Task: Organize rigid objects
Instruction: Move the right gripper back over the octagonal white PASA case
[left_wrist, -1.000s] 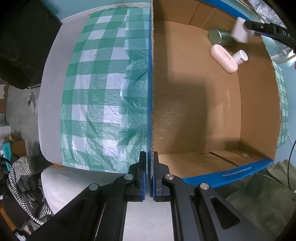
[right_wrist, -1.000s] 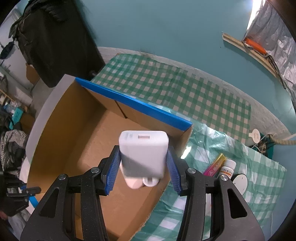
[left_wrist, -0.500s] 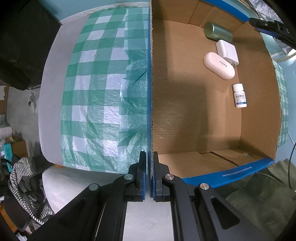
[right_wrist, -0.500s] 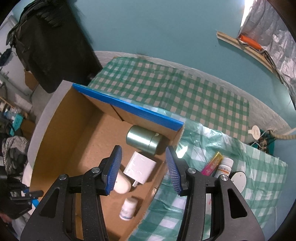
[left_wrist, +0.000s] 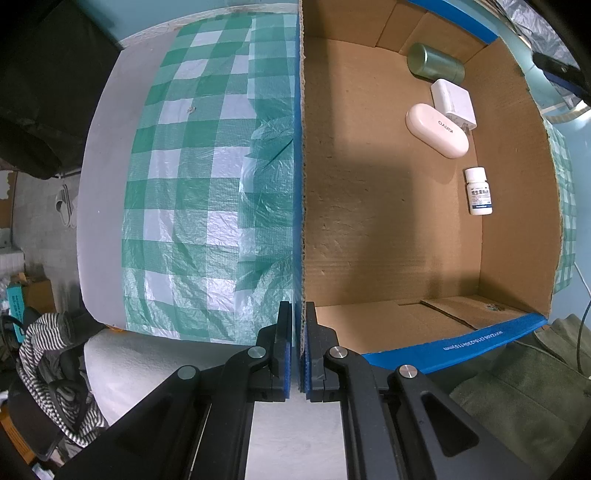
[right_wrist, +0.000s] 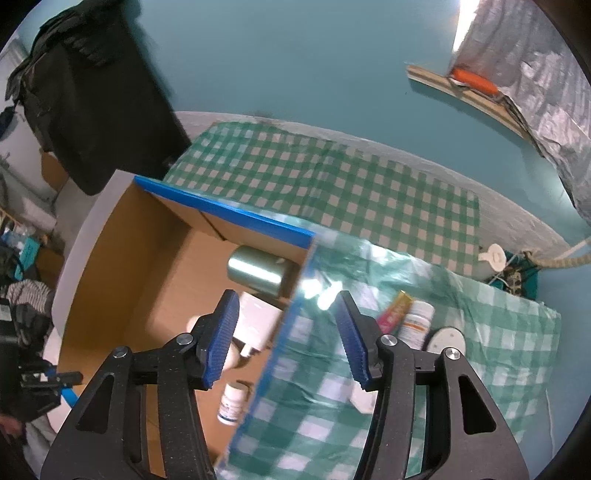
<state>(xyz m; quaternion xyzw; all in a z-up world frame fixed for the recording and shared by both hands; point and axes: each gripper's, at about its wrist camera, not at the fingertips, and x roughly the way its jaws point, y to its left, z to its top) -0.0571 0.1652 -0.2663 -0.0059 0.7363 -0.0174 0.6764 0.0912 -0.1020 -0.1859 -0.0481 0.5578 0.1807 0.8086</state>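
L tool (left_wrist: 299, 347) points straight down, clamped on box wall (left_wrist: 300, 184); R tool (right_wrist: 286, 339) angled down, jaws opening, empty.

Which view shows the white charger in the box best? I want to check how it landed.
The left wrist view: the white charger lies unobstructed between the green tin and the oval case. In the right wrist view it is blurred and partly hidden behind a gripper finger.
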